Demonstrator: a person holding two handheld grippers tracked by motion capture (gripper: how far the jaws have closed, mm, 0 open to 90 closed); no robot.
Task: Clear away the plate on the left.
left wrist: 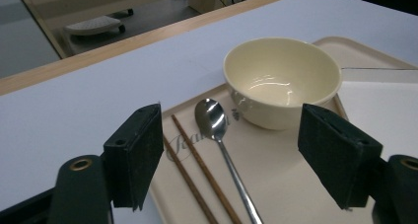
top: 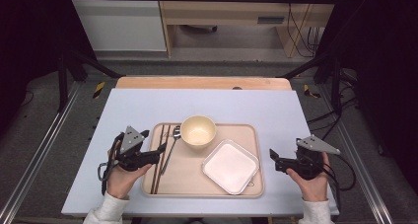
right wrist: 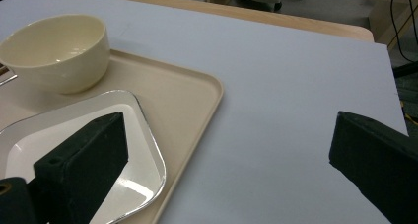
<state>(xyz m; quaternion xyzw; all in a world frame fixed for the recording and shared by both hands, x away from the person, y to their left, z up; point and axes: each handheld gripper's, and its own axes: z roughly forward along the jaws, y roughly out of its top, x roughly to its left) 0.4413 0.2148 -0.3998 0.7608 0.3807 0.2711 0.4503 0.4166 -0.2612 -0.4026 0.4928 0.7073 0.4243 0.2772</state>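
A beige tray (top: 246,184) lies in the middle of the white table. On it stand a cream bowl (top: 198,131), a white square plate (top: 230,166), a metal spoon (top: 172,147) and a pair of brown chopsticks (top: 160,160). My left gripper (top: 155,141) hovers at the tray's left edge, open, with nothing between its jaws. In the left gripper view (left wrist: 229,135) the spoon (left wrist: 212,118), chopsticks (left wrist: 197,169) and bowl (left wrist: 281,76) lie just ahead. My right gripper (top: 273,160) is open over bare table to the right of the tray; in its own view (right wrist: 226,130) the plate (right wrist: 64,118) lies at the left.
The white tabletop (top: 148,105) has free room behind and beside the tray. A wooden edge (top: 202,82) runs along its far side. Black frame posts (top: 61,76) and cables (top: 340,115) flank the table, and a wooden desk (top: 222,17) stands beyond.
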